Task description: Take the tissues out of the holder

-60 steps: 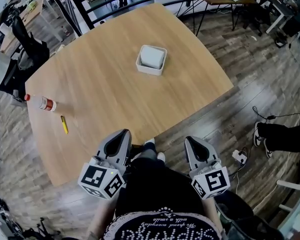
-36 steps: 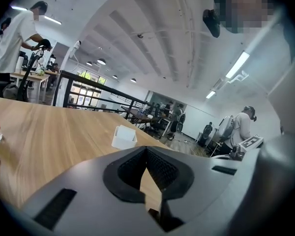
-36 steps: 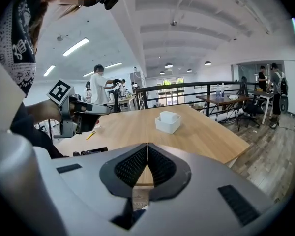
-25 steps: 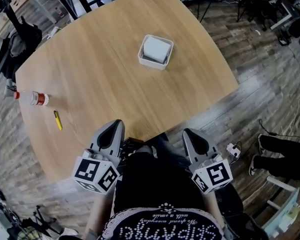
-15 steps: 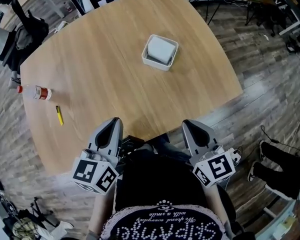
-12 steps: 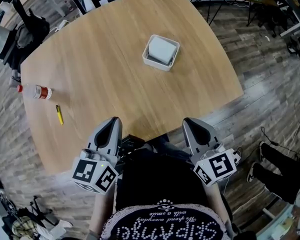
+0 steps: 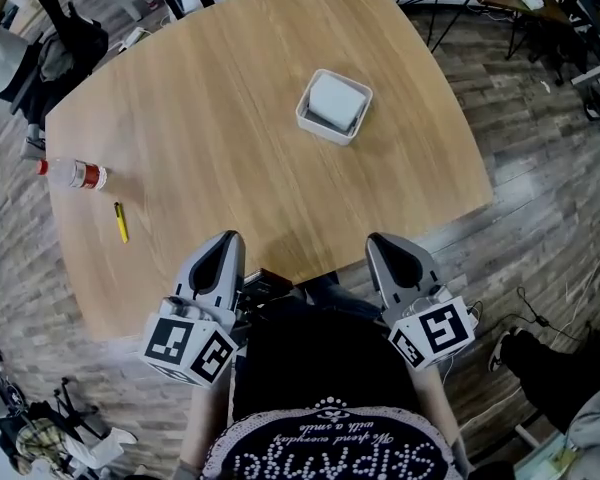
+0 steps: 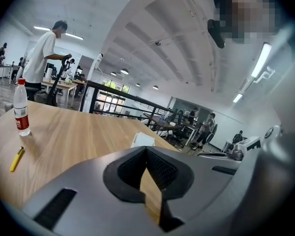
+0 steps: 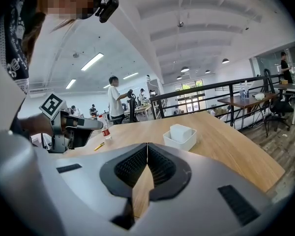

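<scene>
One broad wooden table point(image 7: 230, 118) fills most of the head view, with its near edge just ahead of the person point(image 7: 320, 368) in a dark printed top at six o'clock.

The two grippers are held low at that near edge. The left gripper point(image 7: 226, 240) is at about seven o'clock and the right gripper point(image 7: 383, 242) at about five, and both noses point up the picture toward twelve. In each gripper's own view the ribbed pads meet at the tips, so both jaws are closed together with nothing between them, and only bare tabletop shows through the small gap behind the tips. Neither gripper touches anything on the table.

The white square holder point(image 7: 333, 106) stands on the far half of the table, at roughly one o'clock from the table's middle and well apart from both grippers. The tissues point(image 7: 338, 97) sit inside it as a neat white stack that rises a little above the rim.

A clear bottle point(image 7: 72, 173) with a red cap and red label is near the left edge, at about nine o'clock. It stands upright in the left gripper view. A yellow pen point(image 7: 121, 222) lies flat on the wood near it, at about five o'clock from the bottle.
</scene>
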### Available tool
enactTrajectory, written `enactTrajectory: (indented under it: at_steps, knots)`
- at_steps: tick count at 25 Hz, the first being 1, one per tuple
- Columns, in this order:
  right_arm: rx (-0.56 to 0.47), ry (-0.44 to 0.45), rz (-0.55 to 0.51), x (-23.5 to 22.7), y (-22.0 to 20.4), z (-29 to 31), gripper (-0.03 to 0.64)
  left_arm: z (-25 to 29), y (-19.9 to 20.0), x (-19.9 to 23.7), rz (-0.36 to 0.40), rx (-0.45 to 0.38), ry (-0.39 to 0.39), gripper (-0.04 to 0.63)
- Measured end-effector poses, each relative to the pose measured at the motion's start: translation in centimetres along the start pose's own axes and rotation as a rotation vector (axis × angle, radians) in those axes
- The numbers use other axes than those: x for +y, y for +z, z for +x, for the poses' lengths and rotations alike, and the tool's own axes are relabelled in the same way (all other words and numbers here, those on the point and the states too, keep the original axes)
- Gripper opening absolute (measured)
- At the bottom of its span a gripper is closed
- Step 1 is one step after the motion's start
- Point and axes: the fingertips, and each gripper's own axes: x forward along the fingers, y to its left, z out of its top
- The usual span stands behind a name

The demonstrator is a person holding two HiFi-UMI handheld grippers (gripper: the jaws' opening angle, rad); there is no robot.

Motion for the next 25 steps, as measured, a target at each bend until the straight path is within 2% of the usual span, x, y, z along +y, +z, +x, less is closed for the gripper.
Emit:
enactTrajectory:
  at_steps: [5, 12, 21, 23, 25]
  knots:
    - [-0.002, 0.010, 0.006, 0.1, -0.1, 0.3, 0.011, 0.5, 0.5, 0.7, 0.005, -0.004, 0.004, 0.006]
    - [0.021, 0.005, 0.024, -0.6, -0.4, 0.5, 0.012, 1.6, 0.5, -0.1, -0.019, 0.003, -0.040, 0.006]
    - [0.070, -0.036, -0.035, -5.3, -0.1, 3.0, 0.014, 2.7, -0.8, -1.1, -0.038, 0.027, -0.083, 0.006]
    - [0.089, -0.048, -0.057, -6.8, 0.3, 4.1, 0.036, 2.9, -1.0, -1.4, -0.046, 0.030, -0.082, 0.005]
    - [0.112, -0.057, -0.075, -8.4, 0.7, 5.8, 0.115, 3.1, -0.9, -1.6, -0.054, 0.025, -0.074, 0.006]
